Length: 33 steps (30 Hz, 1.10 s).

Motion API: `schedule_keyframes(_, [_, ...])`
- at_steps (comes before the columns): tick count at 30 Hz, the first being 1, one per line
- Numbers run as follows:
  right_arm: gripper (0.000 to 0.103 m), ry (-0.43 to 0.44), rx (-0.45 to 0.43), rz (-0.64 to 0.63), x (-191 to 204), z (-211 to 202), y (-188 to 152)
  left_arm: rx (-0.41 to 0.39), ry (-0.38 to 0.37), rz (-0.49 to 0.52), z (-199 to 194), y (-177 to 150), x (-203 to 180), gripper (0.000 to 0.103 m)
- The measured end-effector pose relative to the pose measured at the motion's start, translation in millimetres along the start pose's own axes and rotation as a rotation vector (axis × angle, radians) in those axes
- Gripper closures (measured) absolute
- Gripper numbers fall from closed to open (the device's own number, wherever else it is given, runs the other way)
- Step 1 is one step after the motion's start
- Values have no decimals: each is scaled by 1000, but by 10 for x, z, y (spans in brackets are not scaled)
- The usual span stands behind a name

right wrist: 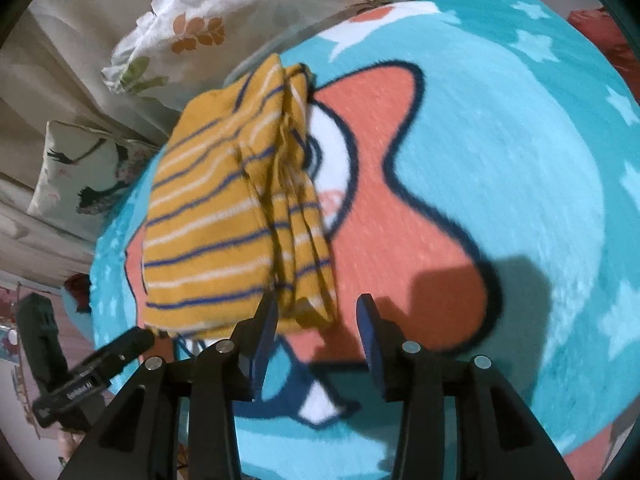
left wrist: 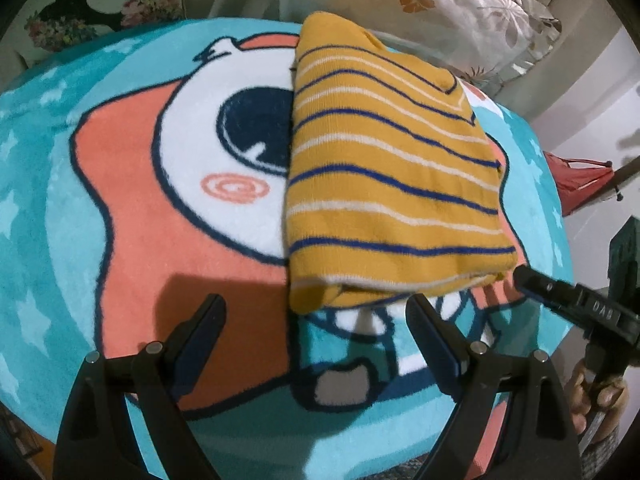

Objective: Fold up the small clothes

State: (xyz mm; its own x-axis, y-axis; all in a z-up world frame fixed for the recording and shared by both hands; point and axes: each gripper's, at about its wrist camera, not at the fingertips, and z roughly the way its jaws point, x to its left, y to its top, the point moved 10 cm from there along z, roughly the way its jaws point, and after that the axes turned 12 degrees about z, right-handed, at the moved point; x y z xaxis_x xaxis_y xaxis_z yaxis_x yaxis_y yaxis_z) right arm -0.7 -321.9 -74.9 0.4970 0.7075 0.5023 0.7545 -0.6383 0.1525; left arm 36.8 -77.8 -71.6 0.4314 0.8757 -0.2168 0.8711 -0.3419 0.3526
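Underneath, a turquoise cartoon blanket (left wrist: 60, 208) holds the folded yellow striped garment (left wrist: 392, 184) just ahead of both empty grippers, left gripper (left wrist: 316, 316) wide, right gripper (right wrist: 318, 312) part-open; withdrawing gently should preserve the fold.

Ribbed knit garment (left wrist: 384, 184) lying on fleecy, matt blanket (left wrist: 120, 216). Grippers showing matt black plastic fingers (left wrist: 200, 332); metal pins (right wrist: 225, 346) glinting. Pillowcase (left wrist: 460, 12) at 1 o'clock looking smooth cotton.
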Motion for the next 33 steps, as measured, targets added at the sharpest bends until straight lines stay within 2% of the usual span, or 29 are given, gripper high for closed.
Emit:
schedule_keyframes(10, [57, -71, -11, 39, -13, -48, -589, 13, 3, 38, -171, -473, 128, 13])
schedule_keyframes(15, [56, -86, -12, 37, 57, -58, -902, 24, 25, 80, -287, -753, 160, 13])
schedule_keyframes(19, [56, -68, -31, 44, 166, -125, -1072, 29, 7, 94, -362, -873, 168, 13])
schedule_keyframes(24, [56, -60, -86, 28, 329, -221, -879, 23, -13, 90, -316, -667, 264, 13])
schedule_keyframes(28, [56, -57, -101, 68, 392, -96, -507, 19, -71, 60, -166, -352, 293, 13])
schedule_keyframes(31, [56, -60, -136, 116, 355, -55, -169, -15, -109, 58, -105, -45, 270, 13])
schedule_keyframes(33, [56, -35, -135, 139, 340, -39, 73, -41, -162, 42, -55, 225, 250, 13])
